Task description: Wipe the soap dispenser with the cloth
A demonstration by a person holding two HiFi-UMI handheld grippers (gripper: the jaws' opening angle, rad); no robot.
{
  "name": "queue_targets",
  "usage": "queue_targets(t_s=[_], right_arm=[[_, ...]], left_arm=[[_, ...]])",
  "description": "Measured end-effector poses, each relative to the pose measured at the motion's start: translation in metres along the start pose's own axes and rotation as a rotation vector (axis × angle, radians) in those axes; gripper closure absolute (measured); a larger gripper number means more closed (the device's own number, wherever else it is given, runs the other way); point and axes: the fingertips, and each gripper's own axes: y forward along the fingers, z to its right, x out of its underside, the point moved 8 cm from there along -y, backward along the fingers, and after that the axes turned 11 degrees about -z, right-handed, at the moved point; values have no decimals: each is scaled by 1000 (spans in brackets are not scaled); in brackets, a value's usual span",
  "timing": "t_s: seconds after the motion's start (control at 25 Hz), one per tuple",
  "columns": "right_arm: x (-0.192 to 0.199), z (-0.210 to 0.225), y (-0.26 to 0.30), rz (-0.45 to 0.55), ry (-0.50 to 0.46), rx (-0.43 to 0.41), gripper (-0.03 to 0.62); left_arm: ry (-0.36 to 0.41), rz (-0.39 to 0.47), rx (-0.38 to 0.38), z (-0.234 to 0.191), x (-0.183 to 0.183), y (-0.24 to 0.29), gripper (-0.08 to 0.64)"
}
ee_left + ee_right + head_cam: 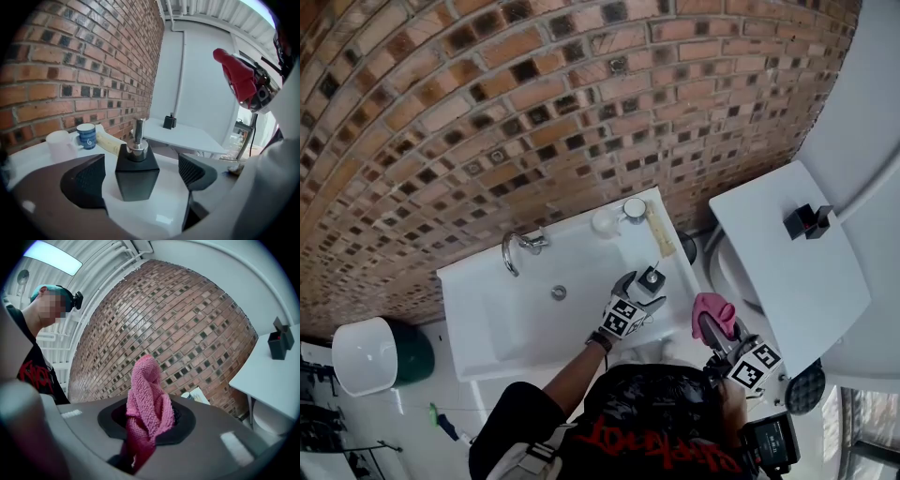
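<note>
My left gripper (pixel 143 171): fingers (pixel 86 180) spread, black soap dispenser (pixel 136 180) upright between them, not touching. My right gripper (pixel 147 420): fingers pinching pink cloth (pixel 145 394), off to right.

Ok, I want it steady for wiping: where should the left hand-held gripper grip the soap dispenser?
Probably the soap dispenser's black body, gripped on its flat side faces, coming straight on as it stands upright between the open jaws; the thin pump offers little hold.
</note>
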Motion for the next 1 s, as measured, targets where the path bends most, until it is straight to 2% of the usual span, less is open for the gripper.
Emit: queue_targets(t_s=[0.16, 0.32, 0.36, 0.4, 0.44, 0.48, 0.52, 0.64, 0.8, 1.0], right_arm=[[-2, 0, 13, -25, 3, -75, 506], [-7, 2, 30, -62, -1, -161, 506], [-10, 2, 33, -70, -5, -184, 506], [-13, 1, 36, -77, -9, -206, 506], [-16, -1, 39, -82, -14, -228, 506], [-18, -2, 41, -88, -18, -250, 506], [-20, -4, 42, -94, -22, -271, 506], [-25, -12, 42, -102, -44, -328, 506], [-36, -30, 33, -64, -99, -372, 508], [-44, -45, 35, -44, -141, -394, 509]], left_arm=[[-36, 78, -69, 17, -16, -51, 95], [-54, 190, -145, 59, -48, -94, 103], [-60, 217, -177, 67, -56, -104, 125], [-66, 244, -210, 74, -63, -115, 221], [-72, 270, -243, 80, -69, -126, 396], [-80, 295, -267, 86, -74, -137, 502], [-87, 317, -281, 91, -78, -146, 548], [-86, 361, -279, 105, -88, -169, 557], [-44, 413, -318, 129, -100, -196, 557], [-123, 446, -306, 140, -102, -203, 557]])
